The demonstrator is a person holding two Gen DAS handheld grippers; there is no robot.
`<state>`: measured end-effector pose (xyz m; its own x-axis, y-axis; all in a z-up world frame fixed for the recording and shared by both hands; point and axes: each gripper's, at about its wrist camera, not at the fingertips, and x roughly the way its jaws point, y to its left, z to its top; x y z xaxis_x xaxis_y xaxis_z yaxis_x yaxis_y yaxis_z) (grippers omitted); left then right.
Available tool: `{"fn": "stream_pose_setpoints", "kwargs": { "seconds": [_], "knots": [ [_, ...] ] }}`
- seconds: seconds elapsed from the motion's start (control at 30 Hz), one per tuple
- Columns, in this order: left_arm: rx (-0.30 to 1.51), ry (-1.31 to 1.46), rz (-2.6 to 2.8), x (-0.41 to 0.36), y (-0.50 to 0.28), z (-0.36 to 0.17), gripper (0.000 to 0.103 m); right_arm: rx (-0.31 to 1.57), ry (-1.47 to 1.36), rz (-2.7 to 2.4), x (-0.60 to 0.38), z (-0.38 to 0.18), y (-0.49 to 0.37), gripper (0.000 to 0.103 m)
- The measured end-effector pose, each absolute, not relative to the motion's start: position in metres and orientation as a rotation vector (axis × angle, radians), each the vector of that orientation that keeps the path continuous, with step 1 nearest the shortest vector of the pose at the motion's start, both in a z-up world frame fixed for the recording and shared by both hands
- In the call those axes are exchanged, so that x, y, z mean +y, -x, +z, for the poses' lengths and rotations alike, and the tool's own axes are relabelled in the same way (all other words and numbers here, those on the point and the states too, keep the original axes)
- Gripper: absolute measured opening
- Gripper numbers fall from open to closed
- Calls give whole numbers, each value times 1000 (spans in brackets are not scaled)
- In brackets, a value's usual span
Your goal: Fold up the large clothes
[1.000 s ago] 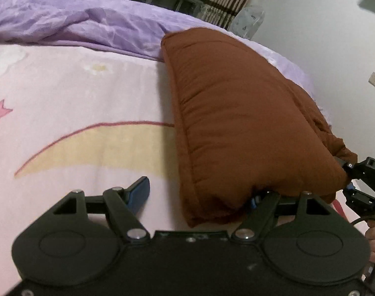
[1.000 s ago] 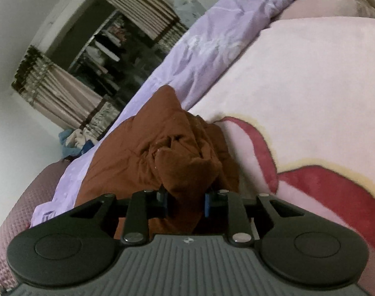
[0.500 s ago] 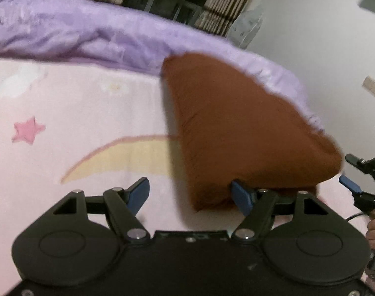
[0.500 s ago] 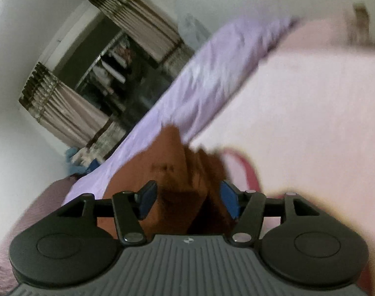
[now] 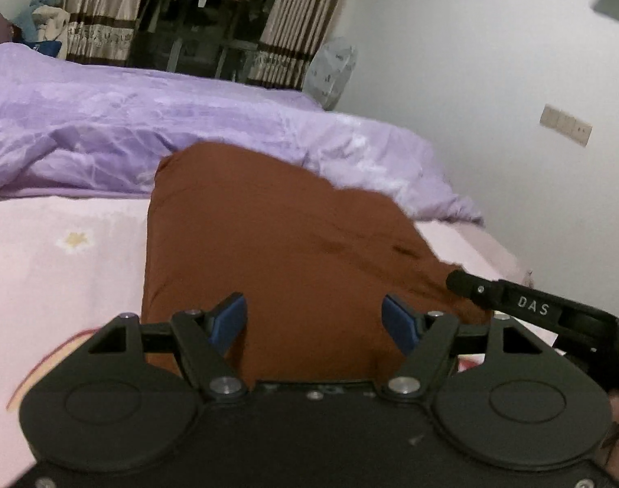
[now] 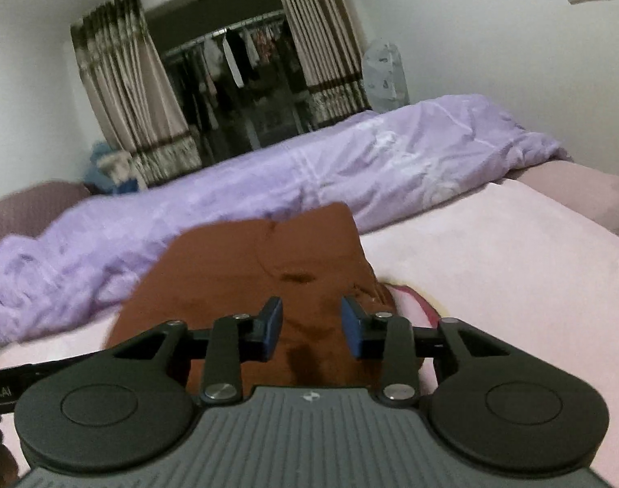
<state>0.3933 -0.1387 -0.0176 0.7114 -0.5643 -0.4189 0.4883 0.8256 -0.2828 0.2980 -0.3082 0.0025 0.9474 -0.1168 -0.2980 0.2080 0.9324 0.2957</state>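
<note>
A pink blanket (image 5: 65, 268) covered the bed, with a rumpled purple quilt (image 6: 309, 179) heaped along its far side, and on the blanket, its far edge against that quilt, lay the brown garment (image 5: 276, 252) as a thick, roughly rectangular folded bundle. The left gripper (image 5: 314, 321) hung over the bundle's near edge with its jaws standing wide and nothing clamped; the cloth showed beyond the gap, untouched by the blue pads (image 5: 228, 319). The right gripper (image 6: 311, 327) sat over the bundle's other near corner, its jaws closing, with brown cloth seen behind the gap but no fold visibly pinched. The fold looked largely complete, so the step seemed to be letting go and tidying. Doing that well probably meant lifting both tools straight clear so no pad dragged a layer loose, then pressing down the puckered near corner (image 6: 374, 288) by the right gripper.
</note>
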Motion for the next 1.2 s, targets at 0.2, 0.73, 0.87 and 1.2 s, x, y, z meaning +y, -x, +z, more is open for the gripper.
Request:
{"fn": "stream_pose_setpoints", "kwargs": {
  "seconds": [0.2,0.73,0.87,1.2],
  "knots": [
    [548,130,-559,-146,-405,-41,74,319,-321,-183,-306,-11,-299,40],
    [560,96,-551,-141,-409,-52,74,322,-346,-165,-304,-22,-281,41],
    [512,96,-533,-118,-381,-42,75,225,-455,-158,-316,-13,-250,88],
    [577,-45,-403,-108,-381,-79,75,312,-669,-149,-353,-38,-259,79]
  ]
}}
